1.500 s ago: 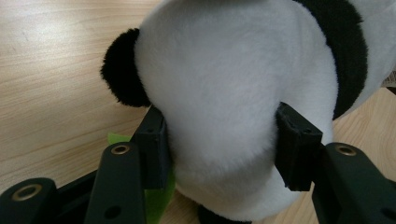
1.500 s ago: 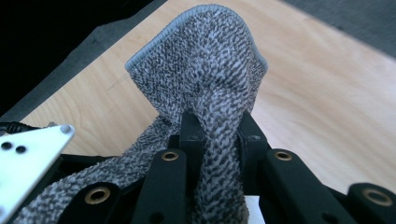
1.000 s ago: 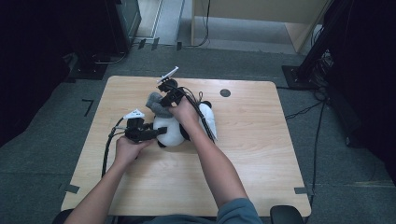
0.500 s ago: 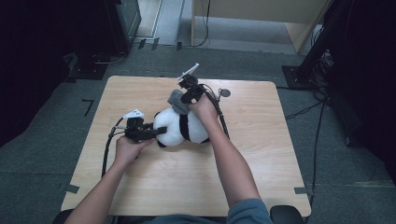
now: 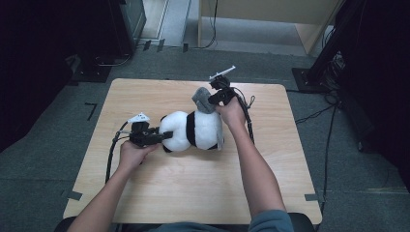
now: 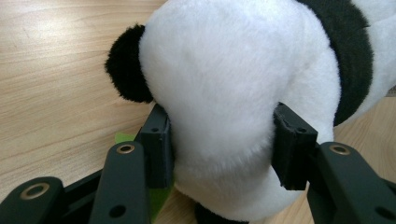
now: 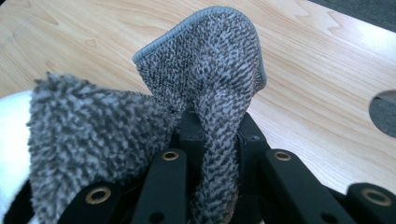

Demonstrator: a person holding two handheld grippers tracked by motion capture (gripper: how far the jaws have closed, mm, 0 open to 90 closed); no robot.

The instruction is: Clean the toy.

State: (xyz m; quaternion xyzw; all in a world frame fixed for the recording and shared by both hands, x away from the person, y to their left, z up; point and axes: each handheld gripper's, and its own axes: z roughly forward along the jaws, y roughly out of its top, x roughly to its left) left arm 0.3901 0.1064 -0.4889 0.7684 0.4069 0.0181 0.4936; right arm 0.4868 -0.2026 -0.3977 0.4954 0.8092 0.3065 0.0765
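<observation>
A black-and-white panda plush (image 5: 191, 129) lies on its side in the middle of the wooden table (image 5: 193, 193). My left gripper (image 5: 166, 136) is shut on its white head (image 6: 224, 70), one pad (image 6: 158, 144) pressing in on each side. My right gripper (image 5: 211, 100) is above the plush's far end, shut on a bunched fold of a grey terry cloth (image 5: 203, 100). In the right gripper view the cloth (image 7: 210, 60) stands up between the jaws, and its other part drapes over the plush (image 7: 11, 140).
Black cables trail from both grippers across the table. A round hole in the tabletop (image 7: 384, 112) lies just beyond the right gripper. A small green scrap (image 6: 122, 137) shows under the left jaw. Dark floor and furniture legs surround the table.
My right gripper has moved right and away along the plush with the grey cloth, uncovering more of the body. The left gripper has stayed shut on the head.
</observation>
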